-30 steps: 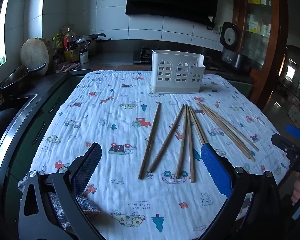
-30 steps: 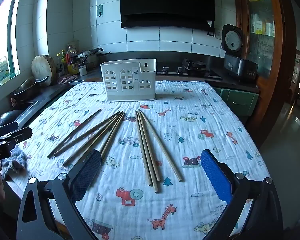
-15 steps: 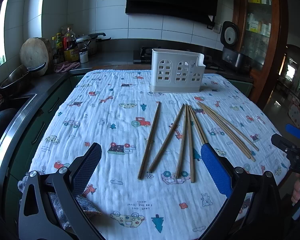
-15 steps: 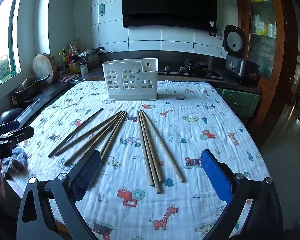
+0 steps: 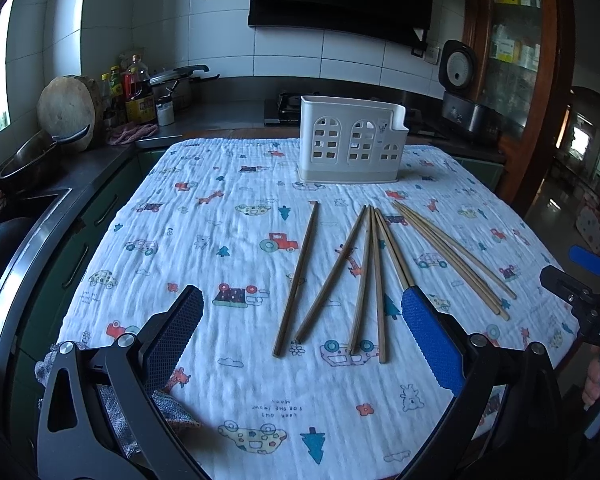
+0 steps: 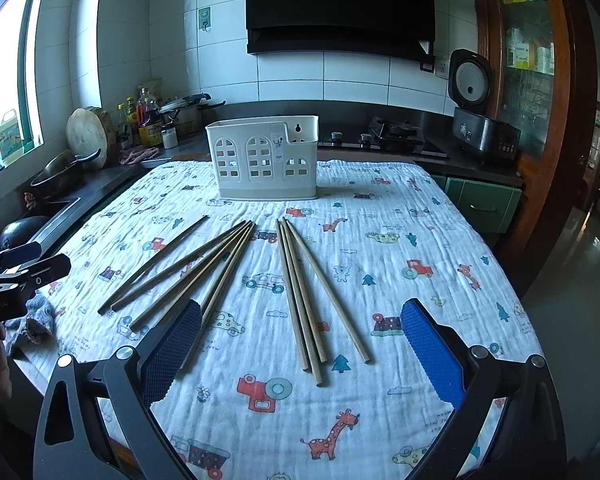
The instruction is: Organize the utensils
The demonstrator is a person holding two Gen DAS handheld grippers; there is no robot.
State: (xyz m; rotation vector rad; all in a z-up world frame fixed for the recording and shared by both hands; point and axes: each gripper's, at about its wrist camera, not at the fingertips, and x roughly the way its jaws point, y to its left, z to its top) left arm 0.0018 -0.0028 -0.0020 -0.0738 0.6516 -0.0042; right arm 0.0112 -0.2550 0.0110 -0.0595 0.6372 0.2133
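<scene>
My left fingers (image 5: 302, 320) and right fingers (image 6: 300, 330) are spread wide, holding nothing. The left one hides a chopstick's (image 5: 392, 250) end; only the right view shows the holder's (image 6: 264, 164) keyhole.

Open cloth (image 6: 380, 208) — holder (image 6: 266, 164) at back

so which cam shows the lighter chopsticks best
The right wrist view: the lighter chopsticks lie centred between the open right gripper fingers, all ends visible. The left wrist view has them off toward the right, farther away, slanted and bunched together.
</scene>
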